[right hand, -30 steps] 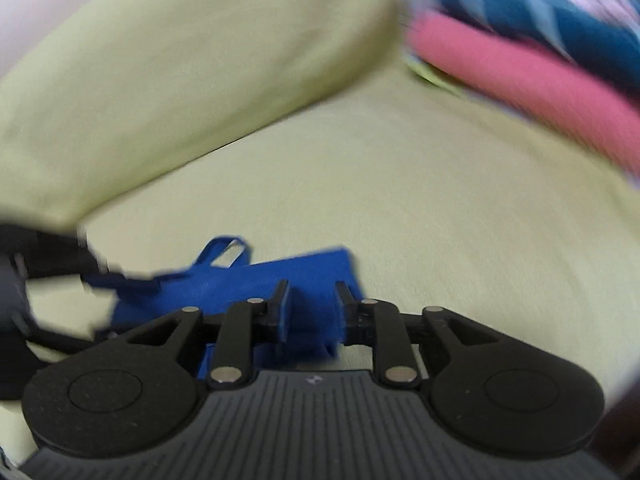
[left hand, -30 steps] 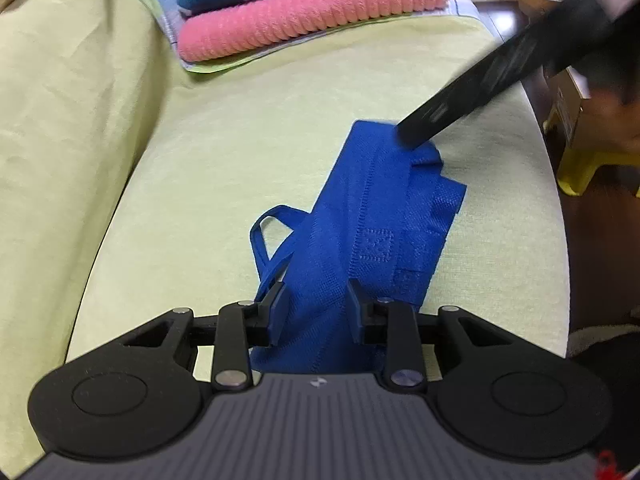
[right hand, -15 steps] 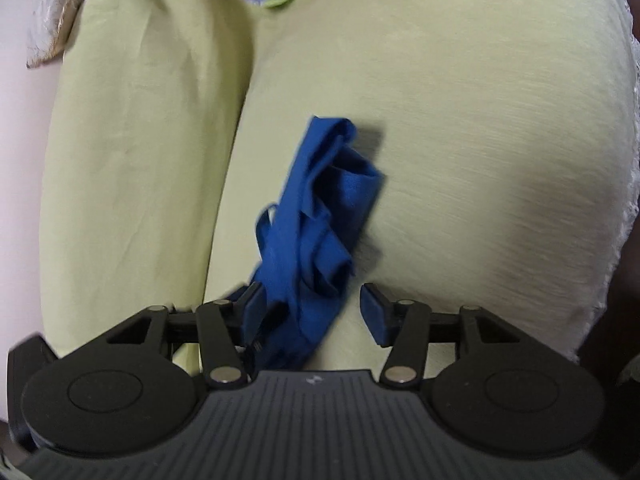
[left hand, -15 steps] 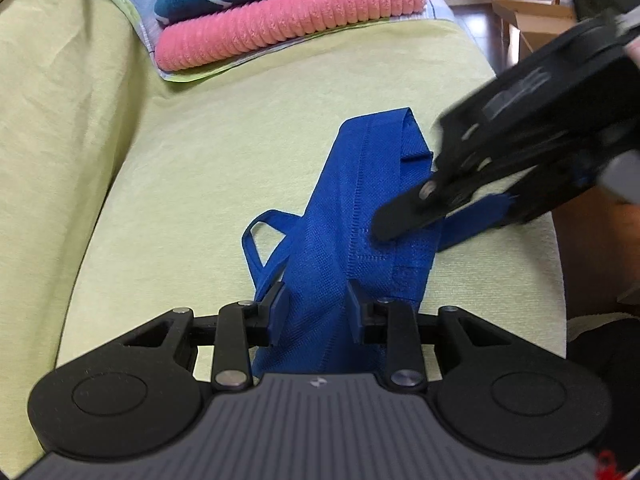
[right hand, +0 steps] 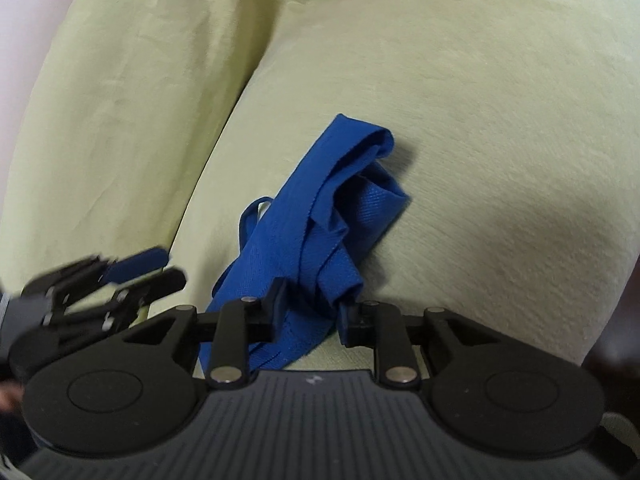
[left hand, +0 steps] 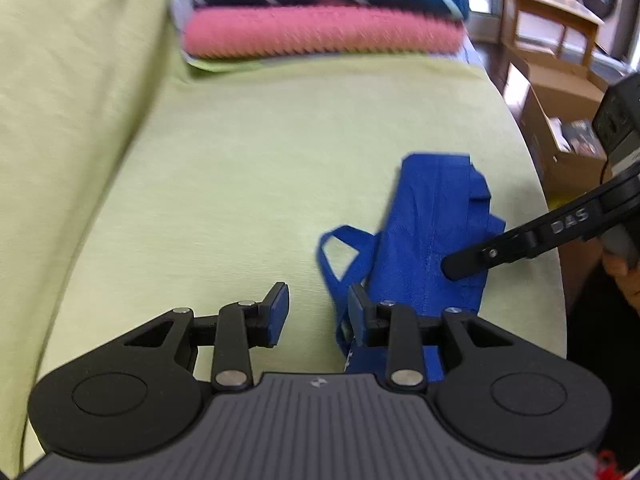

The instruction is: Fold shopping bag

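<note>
The blue bag point(left hand: 432, 236) lies on the green sofa seat point(left hand: 260, 160) as a narrow, bunched strip, its layers doubled over at the far end and one strap loop point(left hand: 332, 248) spilling out toward the backrest; it is gathered but loose, not yet a flat, tidy packet. The step in hand looks like a regrasp partway through folding. The left gripper point(left hand: 318, 310) stands released, its jaws apart over bare sofa just beside the bag's near end, with its right finger against the strap. The right gripper point(right hand: 310, 304) straddles the bag's near end with fabric between its jaws; they appear to be closing on it, but I cannot tell whether they pinch it yet. In the left view its finger reaches onto the bag's right side. Next, I judge, the bunched layers need flattening and the stray loop tucking in before another fold, and that calls for a firm hold on the fabric. Half a second ago the left gripper had the bag's near end between its jaws; now it has let go and shifted off to the left, while the right gripper's jaws have narrowed around the fabric.
</note>
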Tool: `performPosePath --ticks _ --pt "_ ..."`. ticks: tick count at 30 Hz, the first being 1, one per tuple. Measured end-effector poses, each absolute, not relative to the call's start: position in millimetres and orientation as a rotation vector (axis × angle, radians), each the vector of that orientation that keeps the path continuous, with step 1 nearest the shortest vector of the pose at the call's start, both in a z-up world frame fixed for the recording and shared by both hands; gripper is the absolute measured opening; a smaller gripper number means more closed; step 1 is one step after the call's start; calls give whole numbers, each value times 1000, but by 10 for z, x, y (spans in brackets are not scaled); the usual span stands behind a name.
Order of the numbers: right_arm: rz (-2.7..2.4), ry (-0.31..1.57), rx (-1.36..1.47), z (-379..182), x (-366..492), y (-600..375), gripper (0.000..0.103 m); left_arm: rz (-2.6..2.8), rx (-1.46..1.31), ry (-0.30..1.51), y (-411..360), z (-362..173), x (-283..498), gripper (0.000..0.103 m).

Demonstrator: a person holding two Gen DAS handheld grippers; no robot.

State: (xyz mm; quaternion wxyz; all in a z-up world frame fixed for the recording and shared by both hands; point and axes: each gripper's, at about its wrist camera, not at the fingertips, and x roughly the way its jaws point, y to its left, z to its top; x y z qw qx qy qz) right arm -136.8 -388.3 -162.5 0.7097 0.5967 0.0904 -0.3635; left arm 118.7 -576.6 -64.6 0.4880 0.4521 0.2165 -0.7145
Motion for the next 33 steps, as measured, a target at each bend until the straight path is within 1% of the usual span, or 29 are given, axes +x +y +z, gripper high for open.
performPosePath --ticks 3,6,9,11,15,18,20,21,23,24,25,26,30,33 --pt "-788 212 1327 -1639 -1387 -3917 20 -1756 1144 580 -5954 -798 1188 39" --pt "-770 224 1330 -1652 -1406 -3952 21 -1760 1177 635 -6124 -958 1216 45" --pt "-752 236 1328 -1662 -1417 -3983 21 -1795 1118 715 -6252 -995 1313 53" --pt "-737 242 1316 -1666 -1406 -3994 22 -1831 1082 759 -6273 -966 1393 53" --pt "-714 241 1328 -1702 -1401 -4035 22 -1815 976 787 -6321 -841 1537 53" --pt "-707 242 1319 -1721 -1377 -4042 22 -1803 1010 786 -6369 -902 1459 50" --pt "-704 247 1309 -1727 -1355 -4045 22 -1794 1083 767 -6381 -1004 1334 44" --pt "-700 247 1309 -1733 -1360 -4046 22 -1783 1105 741 -6384 -1028 1283 44" --pt "-691 246 1313 -1747 -1366 -4056 22 -1766 1138 697 -6386 -1061 1180 38" --pt "-691 246 1312 -1747 -1370 -4056 22 -1769 1145 687 -6378 -1058 1129 28" --pt "-693 246 1309 -1742 -1375 -4052 22 -1772 1151 678 -6370 -1056 1078 9" --pt "-696 246 1306 -1738 -1380 -4048 22 -1783 1146 688 -6363 -1054 1050 0" --pt "-707 247 1329 -1726 -1372 -4025 22 -1869 980 855 -6285 -982 1178 0" --pt "-703 248 1344 -1735 -1375 -4040 22 -1936 734 1029 -6204 -889 1466 0"
